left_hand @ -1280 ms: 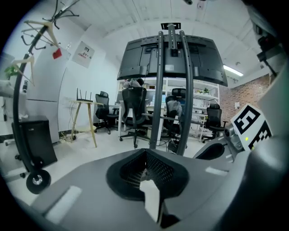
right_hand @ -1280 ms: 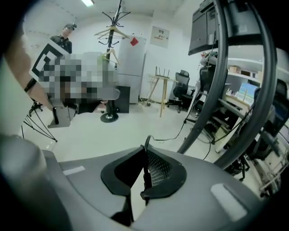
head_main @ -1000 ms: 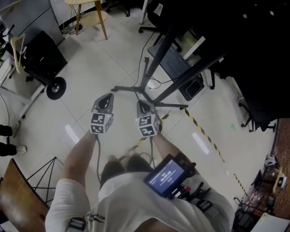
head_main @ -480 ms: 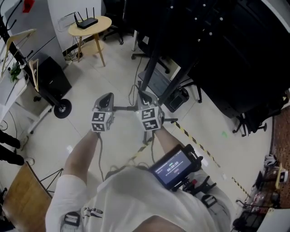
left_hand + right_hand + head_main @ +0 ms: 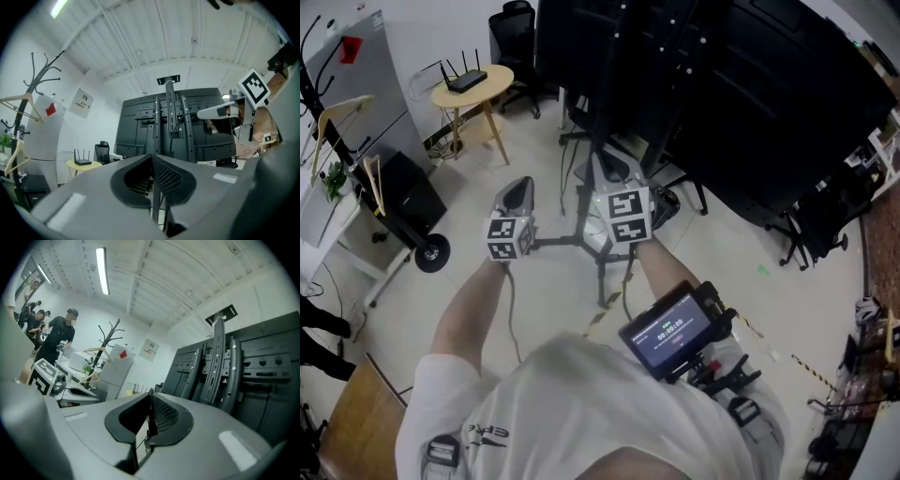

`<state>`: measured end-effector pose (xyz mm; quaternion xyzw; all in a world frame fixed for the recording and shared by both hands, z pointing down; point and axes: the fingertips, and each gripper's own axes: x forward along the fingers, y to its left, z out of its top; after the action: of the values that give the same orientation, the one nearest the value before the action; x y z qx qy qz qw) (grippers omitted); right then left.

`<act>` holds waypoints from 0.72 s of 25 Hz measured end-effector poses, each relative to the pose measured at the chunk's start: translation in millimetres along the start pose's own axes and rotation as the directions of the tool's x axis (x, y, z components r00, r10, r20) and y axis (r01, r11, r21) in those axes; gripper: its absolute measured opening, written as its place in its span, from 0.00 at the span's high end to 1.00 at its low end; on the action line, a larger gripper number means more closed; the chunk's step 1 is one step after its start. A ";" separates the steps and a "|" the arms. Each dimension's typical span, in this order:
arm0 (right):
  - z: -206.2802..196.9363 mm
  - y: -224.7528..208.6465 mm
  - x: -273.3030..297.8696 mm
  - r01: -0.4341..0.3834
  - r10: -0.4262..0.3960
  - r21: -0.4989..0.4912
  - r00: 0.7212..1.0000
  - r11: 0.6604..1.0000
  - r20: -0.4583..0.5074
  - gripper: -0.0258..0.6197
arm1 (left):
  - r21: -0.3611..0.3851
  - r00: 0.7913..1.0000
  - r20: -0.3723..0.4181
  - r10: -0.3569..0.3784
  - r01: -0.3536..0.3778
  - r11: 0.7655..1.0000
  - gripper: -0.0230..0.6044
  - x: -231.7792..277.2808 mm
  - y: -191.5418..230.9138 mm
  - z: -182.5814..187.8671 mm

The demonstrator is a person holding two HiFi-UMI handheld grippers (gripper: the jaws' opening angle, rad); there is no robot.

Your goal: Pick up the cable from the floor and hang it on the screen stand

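Observation:
A thin dark cable (image 5: pixel 512 309) hangs from under my left gripper (image 5: pixel 519 194), and another stretch (image 5: pixel 627 277) hangs from under my right gripper (image 5: pixel 602 172). Both grippers are held level and high, side by side, facing the back of the big black screen stand (image 5: pixel 750 94). Its legs (image 5: pixel 567 241) spread on the floor beneath them. In the left gripper view the pads are shut, with a dark strand (image 5: pixel 155 211) dropping below them and the stand's column (image 5: pixel 171 117) straight ahead. The right gripper view shows the cable (image 5: pixel 149 430) pinched between shut pads, beside the stand's rails (image 5: pixel 215 362).
A round yellow table (image 5: pixel 472 84) with a router and a black office chair (image 5: pixel 511 23) stand at the back left. A coat rack with hangers (image 5: pixel 328 122) and a wheeled black box (image 5: pixel 408 202) are at the left. More chairs (image 5: pixel 811 220) are on the right. People (image 5: pixel 56 338) stand far left.
Both grippers have risen with the cable, the right one more and closer to the stand. The head view has tipped up, so the screen's back now fills the top.

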<state>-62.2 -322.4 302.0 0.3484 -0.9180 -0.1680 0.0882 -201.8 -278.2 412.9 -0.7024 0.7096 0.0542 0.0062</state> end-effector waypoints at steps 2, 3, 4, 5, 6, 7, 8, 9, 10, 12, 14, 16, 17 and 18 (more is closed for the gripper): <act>13.6 -7.6 -3.8 0.019 -0.020 0.007 1.000 1.000 0.024 0.91 | 0.004 1.000 0.016 -0.014 0.014 1.000 0.96 3.8 -3.4 10.2; 17.4 -11.3 -6.1 0.027 -0.027 0.013 0.999 1.000 0.031 0.91 | 0.006 1.000 0.021 -0.023 0.023 1.000 0.96 6.1 -6.6 14.1; 19.7 -14.8 -8.2 0.034 -0.034 0.015 0.999 0.999 0.035 0.91 | 0.008 0.999 0.026 -0.032 0.032 0.999 0.96 8.9 -10.1 17.8; 21.5 -17.9 -10.0 0.040 -0.041 0.014 0.998 0.999 0.038 0.91 | 0.010 0.999 0.032 -0.041 0.041 0.999 0.96 12.0 -13.3 21.6; 23.2 -20.4 -11.9 0.046 -0.047 0.012 0.998 0.999 0.040 0.91 | 0.010 0.998 0.037 -0.049 0.048 0.999 0.96 15.1 -16.4 25.4; 25.2 -22.9 -14.1 0.052 -0.052 0.011 0.998 0.999 0.044 0.91 | 0.007 0.997 0.043 -0.056 0.056 0.998 0.96 17.9 -19.4 29.4; 27.7 -26.0 -16.6 0.058 -0.059 0.012 0.997 0.998 0.048 0.91 | 0.005 0.997 0.049 -0.064 0.064 0.998 0.96 20.7 -22.6 33.3; 30.8 -30.3 -19.5 0.066 -0.067 0.016 0.996 0.998 0.053 0.91 | 0.003 0.996 0.055 -0.073 0.073 0.997 0.96 23.5 -26.2 37.2; 34.2 -35.8 -22.7 0.076 -0.077 0.019 0.995 0.997 0.058 0.91 | 0.004 0.995 0.061 -0.084 0.084 0.996 0.96 26.5 -30.6 41.1; 42.0 -49.9 -29.7 0.102 -0.103 0.016 0.992 0.995 0.070 0.91 | 0.009 0.991 0.069 -0.112 0.112 0.994 0.96 33.4 -41.4 47.3; 52.1 -64.2 -38.9 0.128 -0.129 0.010 0.988 0.992 0.086 0.91 | 0.014 0.987 0.071 -0.142 0.141 0.990 0.96 40.4 -54.2 48.9; 64.1 -77.0 -49.9 0.153 -0.153 0.011 0.982 0.988 0.107 0.91 | 0.016 0.983 0.065 -0.171 0.171 0.985 0.96 47.1 -68.1 45.5; 70.3 -83.1 -55.6 0.165 -0.166 0.011 0.979 0.986 0.118 0.91 | 0.016 0.980 0.060 -0.187 0.187 0.982 0.96 50.6 -75.7 42.6; 76.4 -89.0 -61.5 0.178 -0.178 0.010 0.976 0.984 0.128 0.91 | 0.018 0.977 0.054 -0.205 0.204 0.979 0.96 54.3 -84.1 39.0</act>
<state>16.4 -324.8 195.4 0.4174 -0.8868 -0.1978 0.0136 -121.2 -329.6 363.8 -0.7699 0.6335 0.0684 0.0356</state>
